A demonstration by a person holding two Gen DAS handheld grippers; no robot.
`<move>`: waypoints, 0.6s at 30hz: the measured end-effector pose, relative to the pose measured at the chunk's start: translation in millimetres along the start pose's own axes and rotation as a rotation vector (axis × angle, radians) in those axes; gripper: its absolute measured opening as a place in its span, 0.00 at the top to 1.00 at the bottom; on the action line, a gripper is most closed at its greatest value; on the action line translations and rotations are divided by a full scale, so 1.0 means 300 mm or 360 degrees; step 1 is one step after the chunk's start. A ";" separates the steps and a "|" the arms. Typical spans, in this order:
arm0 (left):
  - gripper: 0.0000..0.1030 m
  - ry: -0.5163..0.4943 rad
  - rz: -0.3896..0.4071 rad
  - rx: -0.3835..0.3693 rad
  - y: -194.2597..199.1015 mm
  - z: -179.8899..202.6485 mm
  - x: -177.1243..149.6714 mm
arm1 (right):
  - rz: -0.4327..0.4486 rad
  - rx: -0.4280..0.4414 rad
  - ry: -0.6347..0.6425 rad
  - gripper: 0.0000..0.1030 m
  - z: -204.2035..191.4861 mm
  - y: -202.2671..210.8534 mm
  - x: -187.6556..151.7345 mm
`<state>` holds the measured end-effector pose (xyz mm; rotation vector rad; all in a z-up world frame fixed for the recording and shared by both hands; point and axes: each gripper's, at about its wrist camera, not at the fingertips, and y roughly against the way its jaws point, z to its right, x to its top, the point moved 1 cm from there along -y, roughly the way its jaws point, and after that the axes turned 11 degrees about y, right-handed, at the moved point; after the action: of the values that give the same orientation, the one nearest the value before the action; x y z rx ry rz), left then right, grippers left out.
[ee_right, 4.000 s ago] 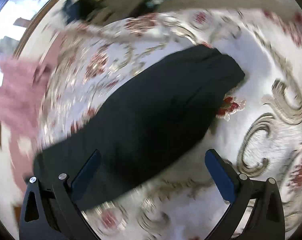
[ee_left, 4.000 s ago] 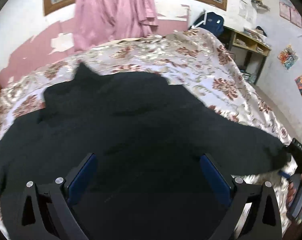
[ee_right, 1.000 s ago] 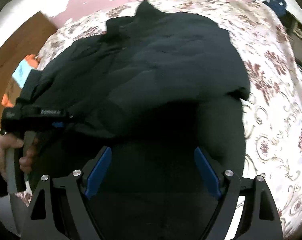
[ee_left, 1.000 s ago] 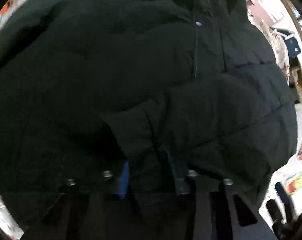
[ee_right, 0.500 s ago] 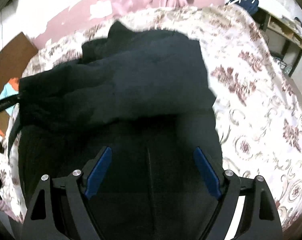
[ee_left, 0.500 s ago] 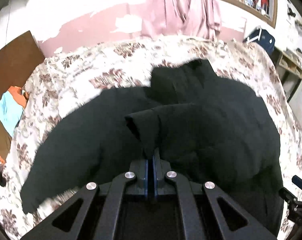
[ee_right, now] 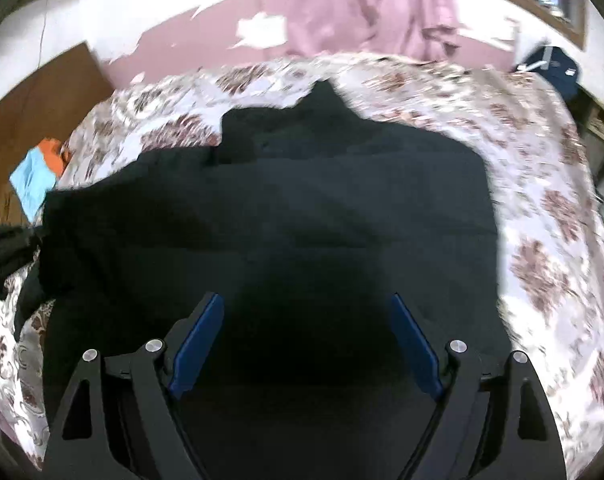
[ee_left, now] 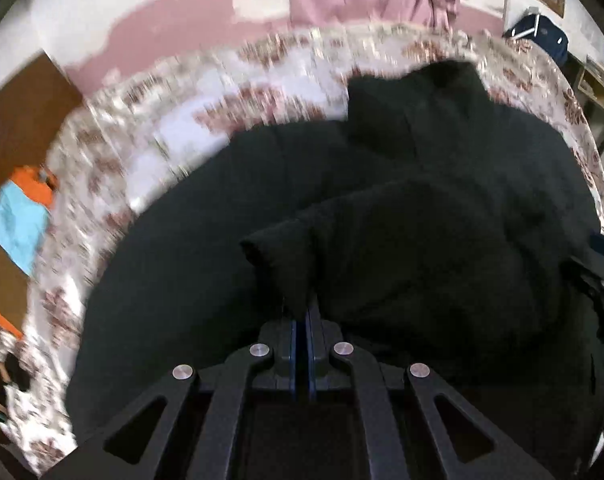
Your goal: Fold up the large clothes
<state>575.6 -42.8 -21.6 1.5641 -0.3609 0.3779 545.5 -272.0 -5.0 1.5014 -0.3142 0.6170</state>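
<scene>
Left wrist view: the left gripper [ee_left: 300, 320] is clamped tight on a sleeve cuff [ee_left: 277, 256] of the black jacket [ee_left: 442, 216] spread on the floral bedspread [ee_left: 149, 128], bare toward the blurred left edge.

Right wrist view: the right gripper [ee_right: 304, 340], jaws wide and apparently empty, hangs over the jacket; free bedspread lies right.

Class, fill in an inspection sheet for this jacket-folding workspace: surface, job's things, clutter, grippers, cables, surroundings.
Surface: bed with floral cover.
Job's things: black jacket spread on the bed, one sleeve lifted.
Clutter: orange and blue cloth beside the bed.
Grippers: left gripper shut on the sleeve cuff; right gripper open above the jacket.
Cables: nothing seen.
Surroundings: pink garment hanging on the peeling wall; dark bag at the far corner.
</scene>
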 end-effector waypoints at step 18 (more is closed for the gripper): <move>0.40 0.0604 -0.0187 -0.0478 -0.066 -0.242 -0.126 | -0.0327 -0.0354 0.0391 0.02 -0.225 -0.364 0.006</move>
<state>549.7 30.2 -54.9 1.1828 -0.0271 0.4944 595.9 -200.5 -99.0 1.2114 -0.0361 0.5749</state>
